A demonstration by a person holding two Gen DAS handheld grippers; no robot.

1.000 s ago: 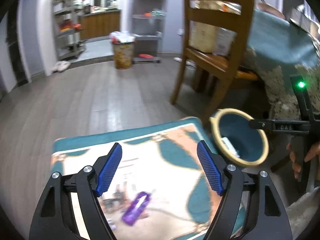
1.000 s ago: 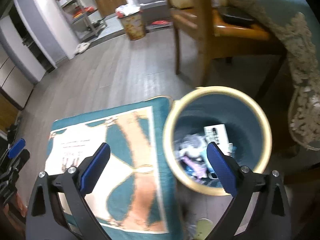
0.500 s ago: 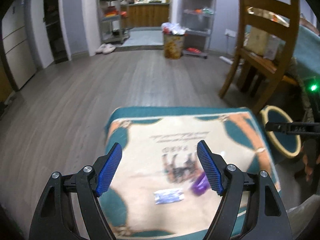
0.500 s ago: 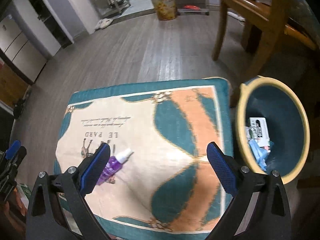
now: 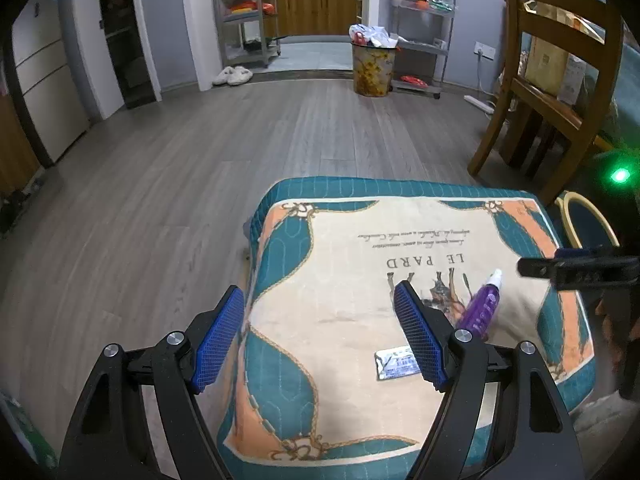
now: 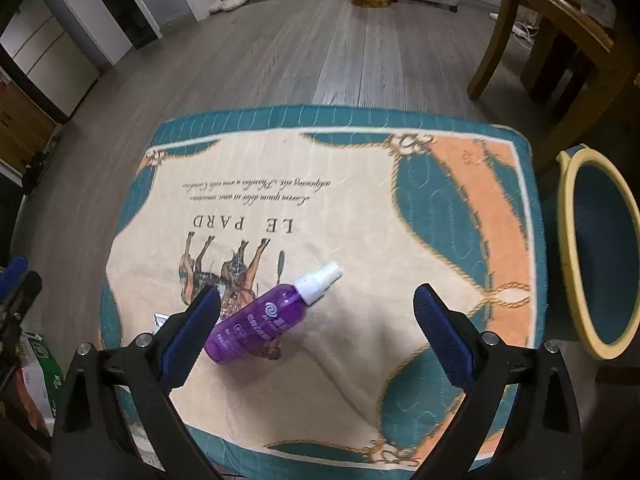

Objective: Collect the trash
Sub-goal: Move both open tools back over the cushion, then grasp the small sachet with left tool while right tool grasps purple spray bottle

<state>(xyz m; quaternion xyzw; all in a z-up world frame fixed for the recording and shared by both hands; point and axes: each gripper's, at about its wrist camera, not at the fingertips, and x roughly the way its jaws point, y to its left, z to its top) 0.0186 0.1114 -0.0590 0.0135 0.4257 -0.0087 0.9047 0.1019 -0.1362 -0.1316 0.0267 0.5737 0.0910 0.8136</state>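
A purple spray bottle (image 6: 264, 320) with a white nozzle lies on the printed cloth (image 6: 360, 220); it also shows in the left wrist view (image 5: 482, 306). A small silver-blue wrapper (image 5: 396, 364) lies on the cloth near it, partly behind my left gripper's right finger. A blue bin with a yellow rim (image 6: 568, 240) stands to the right of the cloth and shows in the left wrist view (image 5: 576, 216). My left gripper (image 5: 320, 336) is open and empty above the cloth's left edge. My right gripper (image 6: 316, 332) is open and empty just above the bottle.
A wooden chair (image 5: 560, 80) stands at the right beyond the cloth. A full patterned waste bin (image 5: 374, 66) and metal shelves (image 5: 424, 24) stand at the far wall. A green and white box (image 6: 40, 364) lies on the grey wood floor at the left.
Both grippers have swung left, away from the blue bin. The bottle now lies between the right gripper's fingers, and the wrapper has slid right in the left view.
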